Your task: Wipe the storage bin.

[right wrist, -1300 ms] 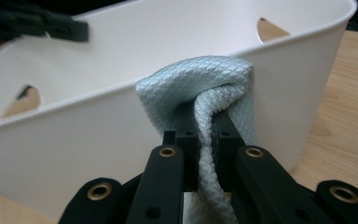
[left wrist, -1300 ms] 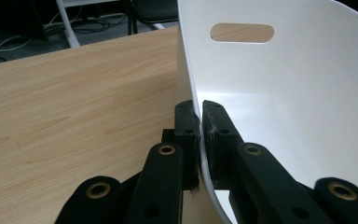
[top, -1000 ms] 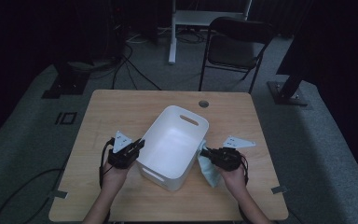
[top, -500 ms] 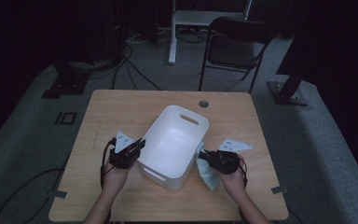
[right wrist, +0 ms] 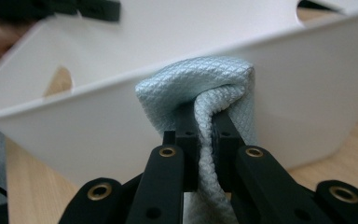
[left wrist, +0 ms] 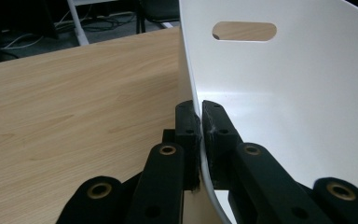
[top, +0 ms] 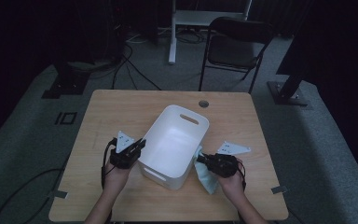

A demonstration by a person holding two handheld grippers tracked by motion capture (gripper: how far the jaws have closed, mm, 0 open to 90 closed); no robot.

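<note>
**Cloth brought up against the tub wall**

Nearest the person, the right tool [top: 204, 160] has its jaws closed tight on a bunched fold of the pale blue, diamond-weave cloth [right wrist: 204, 88], the rest of which hangs down onto the light wooden surface [top: 121, 105]. Compared with a second ago, this tool has edged a little toward the white rectangular plastic tub [top: 179, 135], so the pinched cloth now presses against the tub's outer side wall just below the rim. By my reading, wiping the outside of the tub is starting, or the cloth is about to be lifted over the rim.

On the other side, the left tool [top: 139, 144] is clamped on the tub's thin rim, one jaw inside and one outside, and has not shifted; it appears to be steadying the tub.

Farther off, the tub's oval handle slot [left wrist: 244, 31] faces the far edge of the surface, and a black folding chair [top: 235, 46] stands beyond.

The tub's floor is washed out in the high view, so whether anything lies inside is unclear. The cloth's lower end is cut off behind the right hand.
</note>
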